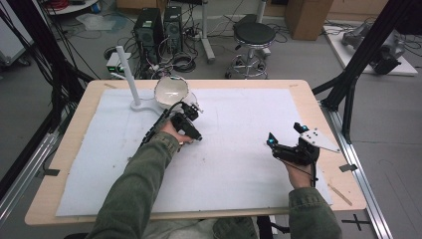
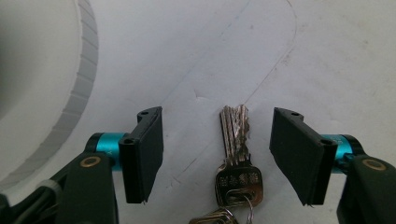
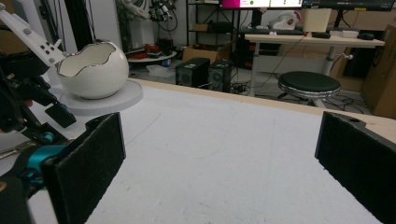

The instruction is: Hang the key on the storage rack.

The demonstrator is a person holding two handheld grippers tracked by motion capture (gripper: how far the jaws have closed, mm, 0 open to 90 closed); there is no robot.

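Between the black pads of the left gripper [image 2: 217,158], whose arms carry turquoise collars and brass-coloured rivets, lie silver keys [image 2: 236,154] with a toothed edge and stamped heads. Beneath them is a white mat [image 1: 239,164] on a pale wood worktop [image 1: 79,114]. Beyond that gripper stands a glossy white egg-shaped bowl [image 3: 92,70] with a jagged silver rim, on a white ribbed-edged base [image 2: 81,74]; the sleeves [image 1: 134,194] are olive green.

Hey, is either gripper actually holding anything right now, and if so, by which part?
Nothing is held. The left gripper straddles the keys on the table, pads clear of the blades. The right gripper is open with nothing between its jaws.
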